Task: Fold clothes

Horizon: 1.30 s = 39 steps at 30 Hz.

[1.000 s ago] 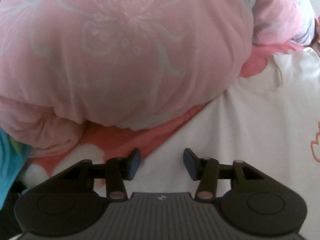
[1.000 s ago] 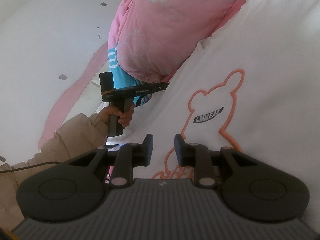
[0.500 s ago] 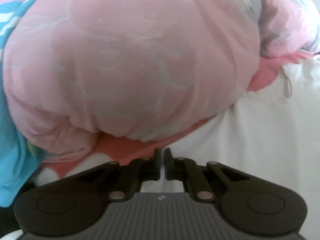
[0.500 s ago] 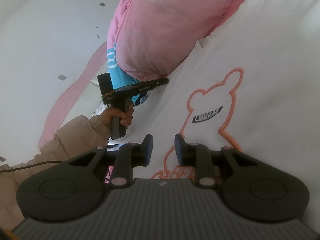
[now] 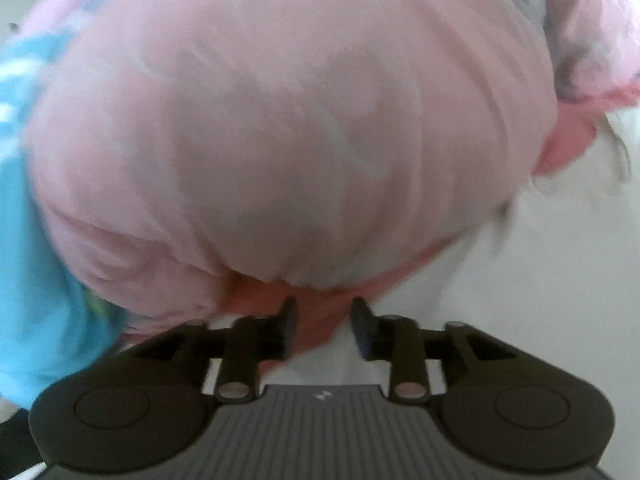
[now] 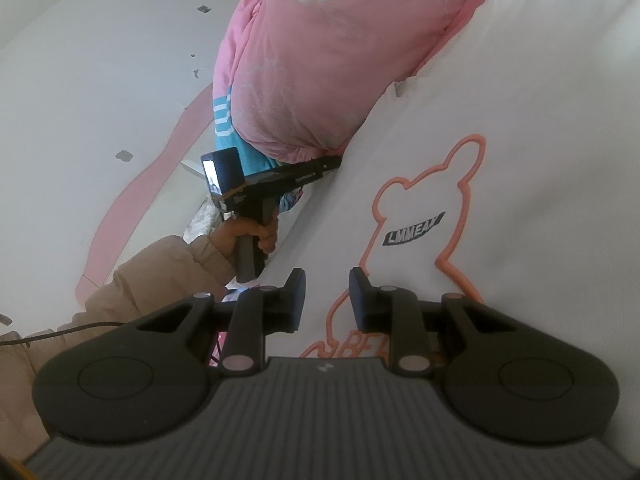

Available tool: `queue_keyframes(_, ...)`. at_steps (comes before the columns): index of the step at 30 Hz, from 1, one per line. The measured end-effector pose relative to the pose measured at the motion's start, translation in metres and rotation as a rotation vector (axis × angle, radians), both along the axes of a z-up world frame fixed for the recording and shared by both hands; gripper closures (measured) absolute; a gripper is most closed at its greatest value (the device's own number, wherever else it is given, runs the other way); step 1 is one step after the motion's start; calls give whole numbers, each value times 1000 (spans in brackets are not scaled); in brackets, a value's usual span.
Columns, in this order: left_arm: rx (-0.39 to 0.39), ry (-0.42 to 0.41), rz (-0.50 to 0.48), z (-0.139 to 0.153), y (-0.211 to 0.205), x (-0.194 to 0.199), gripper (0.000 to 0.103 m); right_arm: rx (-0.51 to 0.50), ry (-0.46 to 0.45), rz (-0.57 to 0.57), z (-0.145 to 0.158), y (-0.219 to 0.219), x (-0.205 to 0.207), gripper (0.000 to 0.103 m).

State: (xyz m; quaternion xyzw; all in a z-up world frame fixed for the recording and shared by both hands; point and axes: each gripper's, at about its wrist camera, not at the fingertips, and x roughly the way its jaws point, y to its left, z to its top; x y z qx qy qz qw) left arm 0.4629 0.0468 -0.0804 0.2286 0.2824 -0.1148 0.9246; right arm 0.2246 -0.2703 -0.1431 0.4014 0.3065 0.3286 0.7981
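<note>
Right wrist: shirt beneath (parted) tongs

A: Non-task stuff?
B: Big pink quilt, bundled, faint flower print, grey floral panel at its far end. Blurred in the left wrist view.
A: Under it?
B: Coral-pink sheet showing at the bed's edge, plus a turquoise cloth with white lettering.
A: Floor?
B: White floor, a few dark specks, a curved pink band. Thin black cable at the left edge.
</note>
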Motion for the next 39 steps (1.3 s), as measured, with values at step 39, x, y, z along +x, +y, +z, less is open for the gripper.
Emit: queue_keyframes(39, -281, 82, -76, 59, -54, -101, 72, 47, 2, 17, -3, 3, 4, 78)
